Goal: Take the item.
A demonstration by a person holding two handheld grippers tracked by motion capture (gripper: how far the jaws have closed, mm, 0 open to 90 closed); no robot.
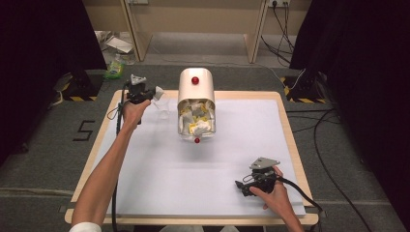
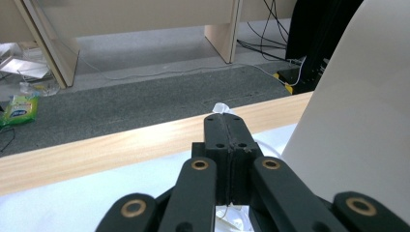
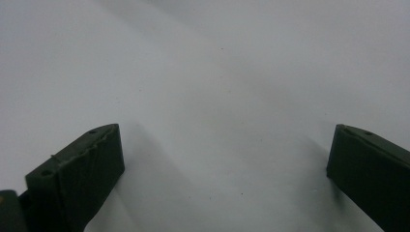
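A cream round-topped bin [image 1: 196, 87] with a red knob stands at the table's far middle; its open front shows crumpled white and yellow paper [image 1: 196, 118]. My left gripper [image 1: 157, 92] hovers just left of the bin, shut on a thin, see-through white scrap [image 1: 162, 105] that hangs below it. In the left gripper view the gripper [image 2: 226, 121] has its jaws pressed together, a white tip of the scrap [image 2: 221, 107] pokes out, and the bin's wall [image 2: 358, 135] rises at the right. My right gripper [image 1: 240, 186] rests near the front right, open; in its own view the gripper [image 3: 225, 145] has nothing between its jaws.
A white sheet [image 1: 159, 164] covers the wood-rimmed table [image 1: 104, 130]. On the grey floor beyond lie a green packet [image 1: 114, 69], some litter and cables [image 1: 280, 48]. Wooden furniture legs [image 1: 138, 38] stand at the back, and black curtains hang on both sides.
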